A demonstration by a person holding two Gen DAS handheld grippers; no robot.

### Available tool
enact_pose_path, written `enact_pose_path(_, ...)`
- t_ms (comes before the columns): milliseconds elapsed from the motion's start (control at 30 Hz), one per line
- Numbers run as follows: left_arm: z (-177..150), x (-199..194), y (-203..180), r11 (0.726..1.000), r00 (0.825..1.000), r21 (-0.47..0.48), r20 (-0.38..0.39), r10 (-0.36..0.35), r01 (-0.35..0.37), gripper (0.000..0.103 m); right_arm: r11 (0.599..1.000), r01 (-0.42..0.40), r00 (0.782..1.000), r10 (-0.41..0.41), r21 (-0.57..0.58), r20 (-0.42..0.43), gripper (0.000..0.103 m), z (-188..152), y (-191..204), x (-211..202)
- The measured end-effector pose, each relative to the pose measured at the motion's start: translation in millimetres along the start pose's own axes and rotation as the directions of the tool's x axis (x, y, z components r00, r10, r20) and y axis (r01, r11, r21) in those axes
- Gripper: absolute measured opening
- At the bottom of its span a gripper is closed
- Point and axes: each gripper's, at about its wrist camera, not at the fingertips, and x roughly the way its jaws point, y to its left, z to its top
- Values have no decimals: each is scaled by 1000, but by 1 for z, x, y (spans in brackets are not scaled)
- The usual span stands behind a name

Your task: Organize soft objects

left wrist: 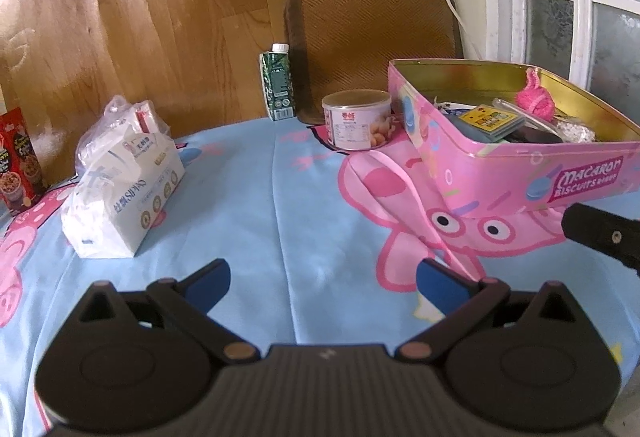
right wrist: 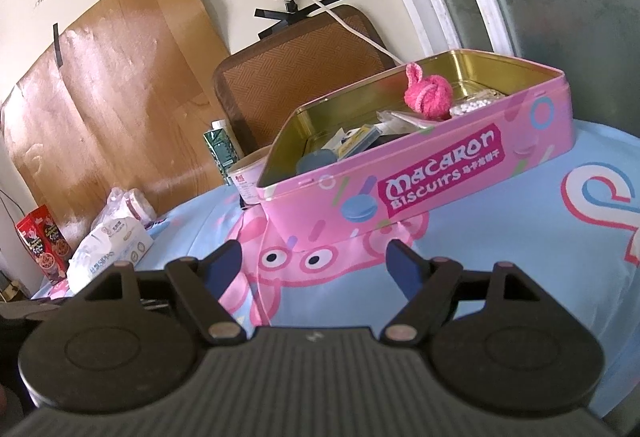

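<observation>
Ahead of your right claw point(right wrist: 314, 269), just past its spread blue fingertips, sits the pink biscuit tin point(right wrist: 420, 177) on the cartoon-print surface point(right wrist: 520, 237). Nothing lies between the jaws; they stand wide and empty. Inside the tin, toward its far right end, rests the pink knitted toy point(right wrist: 428, 95) among small packets. Your left claw point(left wrist: 322, 279) is likewise spread wide, holding nothing, with the tin off to its right and the tissue pack point(left wrist: 128, 193) ahead to its left.

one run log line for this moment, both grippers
left gripper: open, empty | right gripper: open, empty | fuzzy pink yarn ball: inside open pink biscuit tin
</observation>
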Motion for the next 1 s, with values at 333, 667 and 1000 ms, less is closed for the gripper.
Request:
enact_pose_path(333, -2, 0, -1, 999, 1000, 17, 10, 30, -30, 103, 1000, 6, 1000, -6, 5, 2, 82, -1, -1, 0)
enact_pose_path(667, -3, 0, -1, 999, 999, 24, 5, 35, -35, 103, 1000, 7, 1000, -7, 6, 1, 82, -2, -2, 0)
enact_pose_path(1000, -6, 0, -1, 999, 999, 29, -1, 38, -38, 103, 1000, 8, 1000, -8, 9, 1, 82, -3, -3, 0)
